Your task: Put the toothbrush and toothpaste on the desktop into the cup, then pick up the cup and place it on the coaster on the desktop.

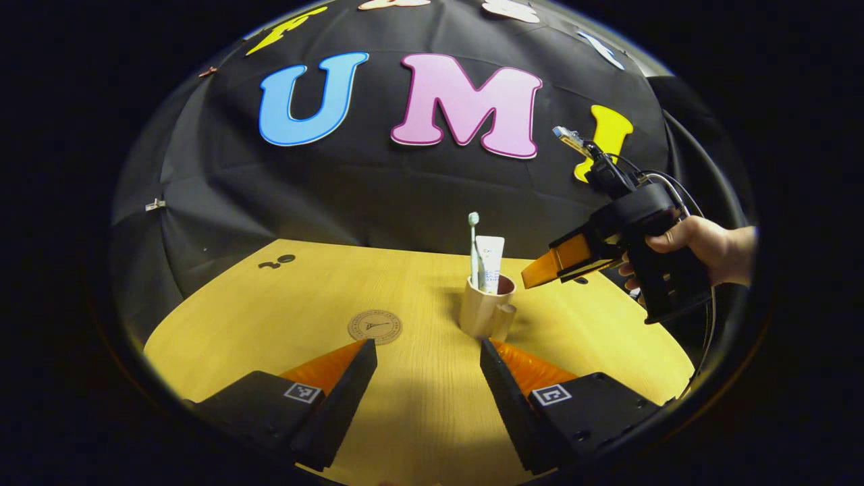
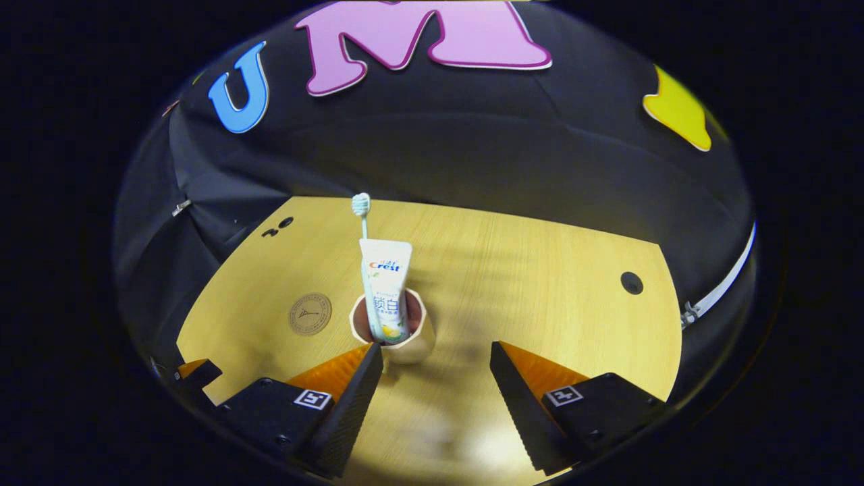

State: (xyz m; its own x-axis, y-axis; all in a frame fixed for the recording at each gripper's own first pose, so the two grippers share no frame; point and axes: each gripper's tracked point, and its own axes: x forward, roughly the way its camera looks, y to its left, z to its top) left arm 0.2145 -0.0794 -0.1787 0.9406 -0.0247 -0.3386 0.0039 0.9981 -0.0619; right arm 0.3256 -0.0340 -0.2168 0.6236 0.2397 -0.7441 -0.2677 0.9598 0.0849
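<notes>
On the pale wooden desktop [image 1: 418,405], seen in the left gripper view, a round brown coaster [image 1: 374,327] lies flat toward the left, bare and well apart from the beige cup [image 1: 483,312] that stands upright to its right; the cup has a small handle on its near right side and holds a toothbrush [image 1: 474,248], bristle head up, and a white toothpaste tube [image 1: 491,263] standing just beside it; the left gripper [image 1: 428,351] hangs low over the desktop with its fingers spread wide and nothing between them, the coaster just beyond its left fingertip and the cup just beyond its right one; farther right, the right gripper [image 1: 530,278] is held in a hand [image 1: 702,250] above the table, its tip near the cup's rim and apart from it, though whether its fingers are parted cannot be told from this angle.

In the right gripper view the coaster [image 2: 310,314] again sits at left; the cup [image 2: 398,334] stands to its right, close to the left fingertip, with the toothpaste tube [image 2: 385,290] leaning in it and the toothbrush [image 2: 362,209] rising behind; the right gripper [image 2: 437,354] has its fingers wide apart, gripping nothing, bare desktop [image 2: 540,270] between them; at the lower left edge a finger of the left gripper [image 2: 196,371] pokes in.
</notes>
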